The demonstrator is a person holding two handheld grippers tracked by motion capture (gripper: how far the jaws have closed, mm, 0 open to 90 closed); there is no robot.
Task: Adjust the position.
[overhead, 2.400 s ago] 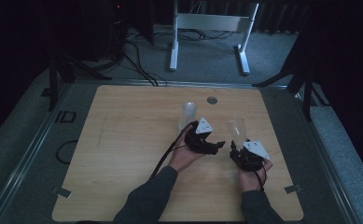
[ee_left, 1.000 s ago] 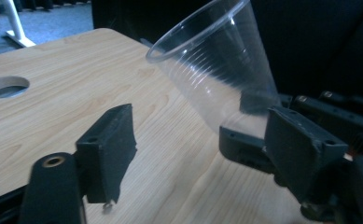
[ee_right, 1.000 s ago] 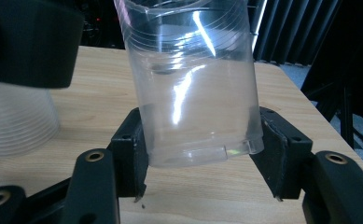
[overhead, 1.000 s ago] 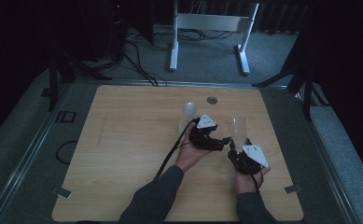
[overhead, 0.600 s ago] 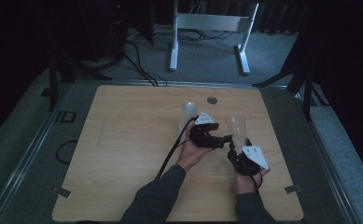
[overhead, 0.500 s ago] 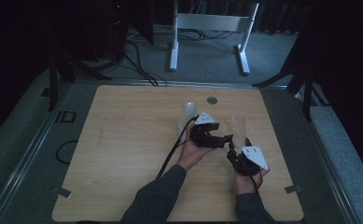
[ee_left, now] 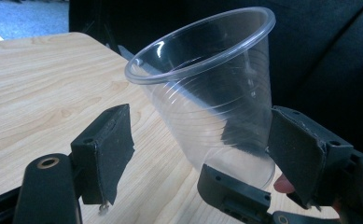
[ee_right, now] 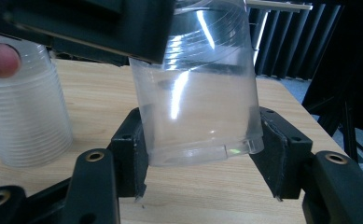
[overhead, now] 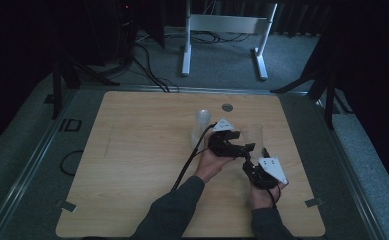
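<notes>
The right gripper (ee_right: 200, 161) is seen closed on the base of a clear plastic cup (ee_right: 198, 93), with both jaws pressed against the cup's lower wall and the cup lifted just off the table (ee_right: 207, 196). The left gripper (ee_left: 202, 154) is held wide apart around the same clear plastic cup (ee_left: 212, 107): its left jaw stands clear of the wall, while contact at its right jaw cannot be told. In that view the cup is tilted, mouth up and to the left.

In the high view, the left gripper (overhead: 245, 148) and the right gripper (overhead: 250, 162) are found close together right of the table's (overhead: 132, 165) centre, with the cup (overhead: 252, 134) just beyond them. A ribbed stack of cups (overhead: 202, 122) is set upright to the left, slightly farther away.
</notes>
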